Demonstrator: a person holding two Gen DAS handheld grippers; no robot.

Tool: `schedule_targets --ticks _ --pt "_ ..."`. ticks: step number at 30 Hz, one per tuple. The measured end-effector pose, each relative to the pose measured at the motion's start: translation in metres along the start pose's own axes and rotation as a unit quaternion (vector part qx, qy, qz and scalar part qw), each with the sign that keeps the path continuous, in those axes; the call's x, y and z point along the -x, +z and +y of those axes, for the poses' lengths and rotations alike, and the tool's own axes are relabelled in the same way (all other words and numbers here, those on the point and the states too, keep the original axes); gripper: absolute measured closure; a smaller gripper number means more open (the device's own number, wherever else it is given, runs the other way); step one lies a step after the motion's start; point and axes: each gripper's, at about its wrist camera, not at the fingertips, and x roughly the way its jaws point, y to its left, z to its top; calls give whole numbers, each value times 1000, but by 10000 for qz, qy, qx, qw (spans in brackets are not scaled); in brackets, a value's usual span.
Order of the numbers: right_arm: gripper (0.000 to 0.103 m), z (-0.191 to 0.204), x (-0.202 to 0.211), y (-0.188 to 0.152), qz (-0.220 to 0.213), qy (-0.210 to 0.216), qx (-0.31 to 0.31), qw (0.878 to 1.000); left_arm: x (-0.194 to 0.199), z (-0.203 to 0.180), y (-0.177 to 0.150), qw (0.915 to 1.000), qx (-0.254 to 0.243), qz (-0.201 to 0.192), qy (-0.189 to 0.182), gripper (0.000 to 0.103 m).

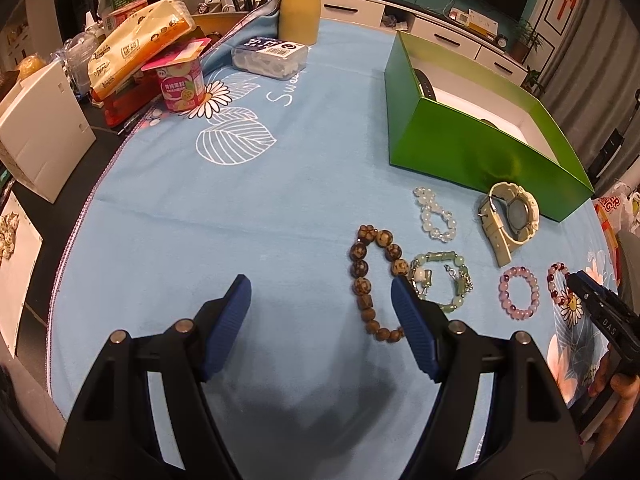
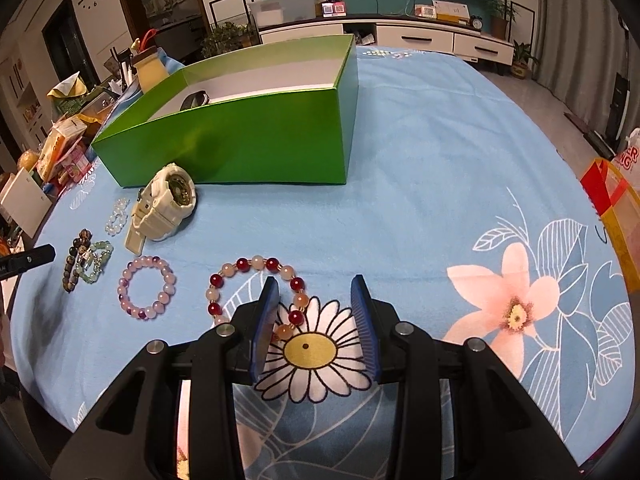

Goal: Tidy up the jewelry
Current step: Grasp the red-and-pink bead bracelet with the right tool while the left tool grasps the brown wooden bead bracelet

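Observation:
Several bracelets lie on the blue cloth in front of a green box. My right gripper is open and low over the red and peach bead bracelet. Its left finger is over the inside of the ring and its right finger is outside, so the ring's right side lies between the pads, untouched. My left gripper stands open over bare cloth, its right finger beside the brown bead bracelet. Close by lie a green jade bracelet, a clear bead bracelet, a pink bracelet and a white watch.
A dark watch lies inside the green box. Food packets, a yoghurt cup, a plastic case and a yellow jar crowd the table's far left. An orange bag stands off the right edge.

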Motion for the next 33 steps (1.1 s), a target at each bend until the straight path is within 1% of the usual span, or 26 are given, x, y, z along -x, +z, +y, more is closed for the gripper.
schedule_targets --ticks 4,6,7,8,10,12,15,16,17,20,21,24,26,28,30,32,33 --pt "67 9 -3 1 -15 -97 193 9998 -3 0 1 10000 13 18 -9 29" --pt "75 17 -4 -1 -30 -261 431 9987 -3 1 1 10000 11 18 -12 29" --pt "82 24 -5 -1 -60 -409 645 9971 -4 0 1 10000 5 19 -9 29" --pt "90 28 -6 -1 -53 -428 740 9963 -5 0 1 10000 0 20 -9 29" --pt "95 35 -8 0 -61 -544 883 9946 -7 -2 0 10000 -23 29 -6 29" --pt "95 39 -8 -1 -94 -608 968 9934 -8 -4 -1 10000 -58 26 4 29" --pt "96 40 -7 -1 -124 -485 950 9942 -10 -8 -2 9999 -152 -4 43 31" --pt "95 40 -5 -2 -150 -467 944 9943 -10 -10 -2 9998 -199 -20 62 35" --pt "95 40 -2 -1 -225 -434 929 9945 -11 -12 -3 9996 -260 -37 73 41" --pt "95 38 9 3 -415 -370 870 9947 -14 -17 -3 9992 -376 -29 91 53" --pt "95 37 12 5 -458 -341 841 9948 -15 -19 -3 9991 -423 -27 87 54" --pt "95 35 17 7 -528 -293 786 9951 -20 -24 -3 9985 -543 -48 93 61" --pt "95 35 18 7 -529 -271 767 9953 -24 -26 -3 9981 -609 -40 82 68" --pt "95 34 18 7 -518 -257 748 9955 -27 -32 -5 9964 -809 -182 176 70" --pt "95 35 17 8 -499 -236 729 9958 -28 -34 -5 9958 -862 -264 162 72" --pt "95 36 17 8 -497 -225 712 9960 -28 -34 -5 9957 -871 -291 122 81" --pt "95 36 17 8 -502 -227 714 9959 -27 -34 -5 9956 -871 -315 112 83"
